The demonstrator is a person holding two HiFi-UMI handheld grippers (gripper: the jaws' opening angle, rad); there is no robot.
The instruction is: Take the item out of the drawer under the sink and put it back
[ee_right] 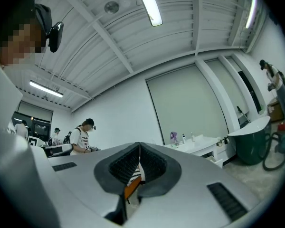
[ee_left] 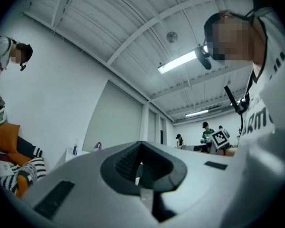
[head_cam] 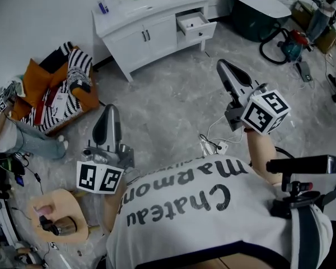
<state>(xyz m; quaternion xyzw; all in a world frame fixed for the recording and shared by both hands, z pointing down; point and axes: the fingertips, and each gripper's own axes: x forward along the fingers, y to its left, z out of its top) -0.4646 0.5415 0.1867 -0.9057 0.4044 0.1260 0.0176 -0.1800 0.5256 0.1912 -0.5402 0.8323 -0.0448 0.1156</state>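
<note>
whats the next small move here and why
Probably step toward the cabinet and bring the right claw up to its open drawer. The drawer is already pulled out, but the right claw and the left claw are both shut, empty and well short of it. What lies in the drawer can't be made out from here.

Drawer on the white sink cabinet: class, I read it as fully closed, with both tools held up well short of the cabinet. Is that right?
Not quite. The head view shows the drawer pulled open, sticking out from the white sink cabinet. The rest stands: the left tool and the right tool are both held up well short of the cabinet.
</note>
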